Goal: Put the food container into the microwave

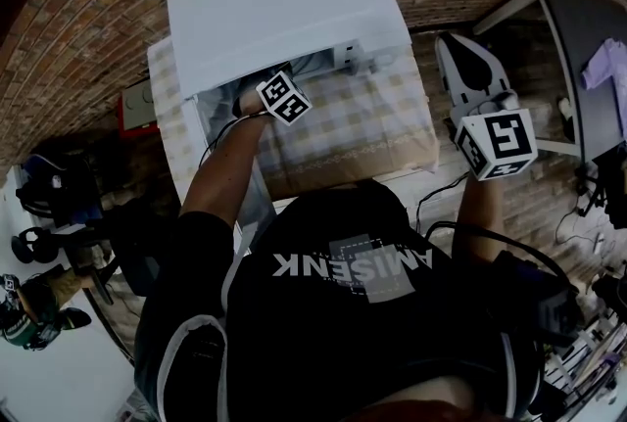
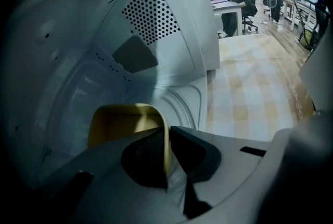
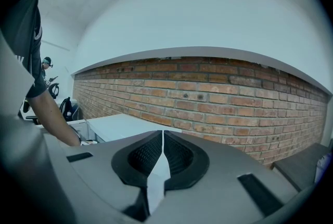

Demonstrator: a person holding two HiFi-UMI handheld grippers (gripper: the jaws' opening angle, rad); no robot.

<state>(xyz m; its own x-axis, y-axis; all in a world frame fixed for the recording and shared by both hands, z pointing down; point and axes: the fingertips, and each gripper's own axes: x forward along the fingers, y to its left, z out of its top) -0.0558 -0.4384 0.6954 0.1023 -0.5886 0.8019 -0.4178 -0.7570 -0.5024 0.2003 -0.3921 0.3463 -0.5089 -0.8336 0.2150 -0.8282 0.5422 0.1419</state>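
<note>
Brick walling backs a table laid with a checked cloth, and on it stands the white microwave, open toward the person.

Nearest the camera in the left gripper view, the left gripper has its jaws pinched on the thin side wall of the yellow food container, one jaw inside the rim and one outside. The container sits just ahead of those jaws, already within the microwave's cavity. Whether its base rests on the cavity floor cannot be told. Beyond it rise the curved inner wall and a perforated vent panel.

The right gripper is held up well to the side of the microwave, jaws pressed together with nothing between them, looking at the brick.

By my reading the task is nearly done: the container is inside, and what is left is setting it down, letting go and drawing the left gripper out.

As for writing, the person's dark shirt carries letters, seen upside down, that seem to read "AMISENK". No brand shows on the microwave.
</note>
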